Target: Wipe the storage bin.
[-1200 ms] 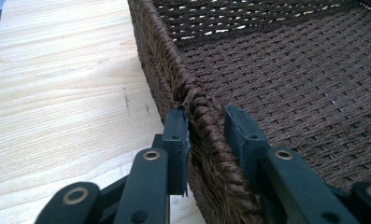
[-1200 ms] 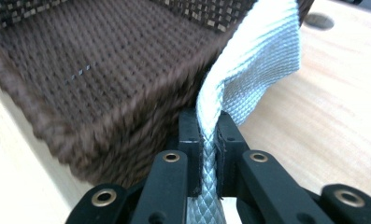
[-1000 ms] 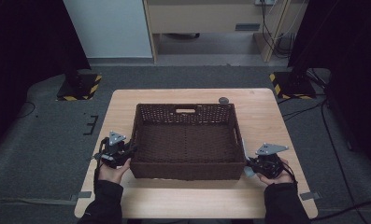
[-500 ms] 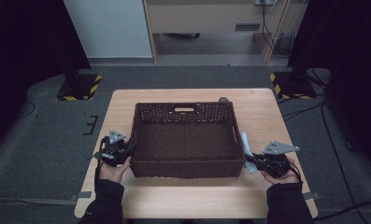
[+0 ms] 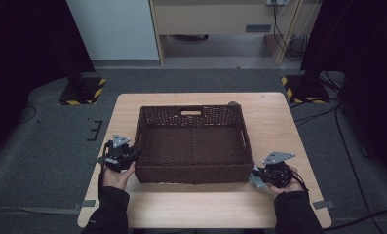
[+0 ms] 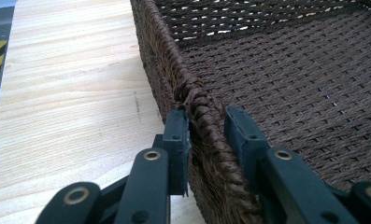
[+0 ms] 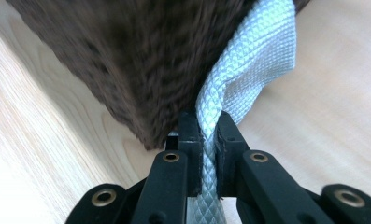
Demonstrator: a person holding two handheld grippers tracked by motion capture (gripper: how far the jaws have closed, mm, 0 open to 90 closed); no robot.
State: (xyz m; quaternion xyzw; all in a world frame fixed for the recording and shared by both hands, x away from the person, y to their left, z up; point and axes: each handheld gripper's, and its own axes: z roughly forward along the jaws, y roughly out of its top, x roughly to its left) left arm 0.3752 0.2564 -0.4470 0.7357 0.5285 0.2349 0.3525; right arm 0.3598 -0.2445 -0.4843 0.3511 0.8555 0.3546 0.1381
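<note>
Apparently, a pale cloth (image 7: 248,70) is being drawn from under the wicker basket (image 5: 193,173) at lower centre of the high view, so a steady outward pull is being called for. The right gripper (image 7: 208,140) is being pressed tight on the cloth; the left gripper (image 6: 206,135) is being clamped across the basket's rim.

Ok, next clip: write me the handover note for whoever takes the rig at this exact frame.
Left gripper: jaws astride the left rim of the brown wicker basket, near its front corner; outer pad touches the weave, inner pad shows a small gap.
Right gripper: shut on a pale grey woven strap beside the basket's front right corner.
Basket sits mid-table, empty inside.
Done: both grippers placed.
Left: likely pulling the strap clear while the basket is steadied; where the strap ends is hidden.
</note>
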